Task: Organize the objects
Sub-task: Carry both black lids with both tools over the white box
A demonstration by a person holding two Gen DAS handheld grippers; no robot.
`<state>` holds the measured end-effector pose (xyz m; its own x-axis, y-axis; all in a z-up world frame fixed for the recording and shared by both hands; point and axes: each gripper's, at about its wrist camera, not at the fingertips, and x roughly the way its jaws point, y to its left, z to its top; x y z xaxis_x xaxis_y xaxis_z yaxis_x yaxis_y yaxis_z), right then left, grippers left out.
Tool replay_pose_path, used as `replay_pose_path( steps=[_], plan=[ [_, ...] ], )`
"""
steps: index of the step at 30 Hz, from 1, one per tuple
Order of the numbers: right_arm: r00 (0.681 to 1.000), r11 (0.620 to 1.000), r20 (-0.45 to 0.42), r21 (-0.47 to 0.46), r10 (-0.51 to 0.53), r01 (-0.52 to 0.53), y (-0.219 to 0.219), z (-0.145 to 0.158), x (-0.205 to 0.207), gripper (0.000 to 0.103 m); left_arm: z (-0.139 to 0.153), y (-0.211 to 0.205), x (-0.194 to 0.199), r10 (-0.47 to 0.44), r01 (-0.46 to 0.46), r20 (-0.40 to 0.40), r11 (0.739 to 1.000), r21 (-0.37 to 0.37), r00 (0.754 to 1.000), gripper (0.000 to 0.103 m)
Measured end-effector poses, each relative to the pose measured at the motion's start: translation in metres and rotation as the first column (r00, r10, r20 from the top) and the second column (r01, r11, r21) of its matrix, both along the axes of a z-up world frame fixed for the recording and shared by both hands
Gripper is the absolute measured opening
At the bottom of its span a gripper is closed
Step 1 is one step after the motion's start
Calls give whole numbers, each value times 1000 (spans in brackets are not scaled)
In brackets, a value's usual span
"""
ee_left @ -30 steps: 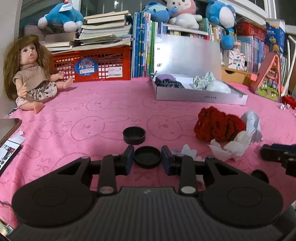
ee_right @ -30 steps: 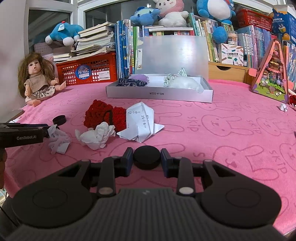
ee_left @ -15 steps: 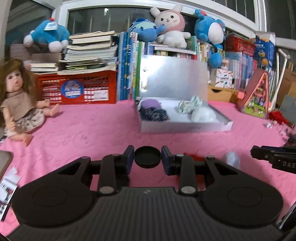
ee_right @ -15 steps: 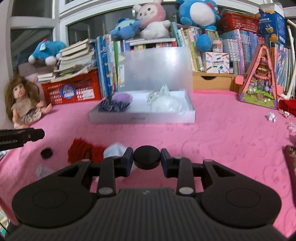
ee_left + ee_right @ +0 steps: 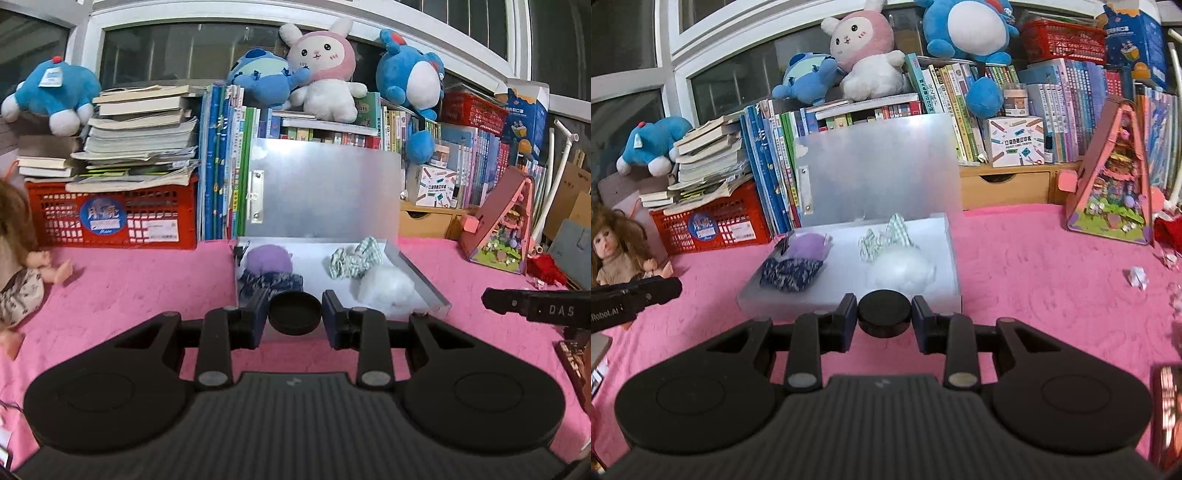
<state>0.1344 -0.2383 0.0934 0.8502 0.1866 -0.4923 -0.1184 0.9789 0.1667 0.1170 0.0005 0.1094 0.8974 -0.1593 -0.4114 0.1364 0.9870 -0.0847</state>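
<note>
My left gripper point(image 5: 294, 314) is shut on a black round cap point(image 5: 294, 312), open side up, held above the near edge of the open white box point(image 5: 417, 273). My right gripper point(image 5: 884, 314) is shut on a black round puck-like lid point(image 5: 884, 311), held just in front of the same box point(image 5: 951, 258). The box holds a purple pouf point(image 5: 269, 259), a dark patterned scrunchie point(image 5: 792, 272), a green checked scrunchie point(image 5: 352, 260) and a white fluffy ball point(image 5: 903, 270). The box lid point(image 5: 325, 188) stands upright behind. The right gripper's finger point(image 5: 535, 308) shows at the left wrist view's right edge.
A pink cloth point(image 5: 1034, 266) covers the table. A doll point(image 5: 617, 254) sits at the left by a red crate point(image 5: 110, 218) with stacked books. Books and plush toys line the back. A triangular toy house point(image 5: 1112, 177) stands at the right. A crumpled paper scrap point(image 5: 1137, 276) lies nearby.
Both grippers have lifted from the cloth and moved forward to the white box, each still holding its black round piece. The red yarn and crumpled papers have dropped out of view.
</note>
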Motion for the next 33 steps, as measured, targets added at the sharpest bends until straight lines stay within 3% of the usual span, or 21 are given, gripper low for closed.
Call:
replay_pose_path(
  steps=[7,14,19,33],
  plan=[
    [998,999,-64,32,7,-5,-7,5,41,37,-1,-11,47,-11,12,-48,1000,15,999,37],
    [980,999,-197,52,23,-13,-3,-10,93,37,-19,-15,103,-8,10,-139,1000,14,990,37],
    [975,999,-219,18,39,-36,10,-24,116,37,-35,-16,135,0,-1,-179,1000,-3,984,37],
    [954,1000,-301,6,22,-22,21,-66,157,37,-80,-27,185,4,8,-282,999,40,959,37]
  ],
)
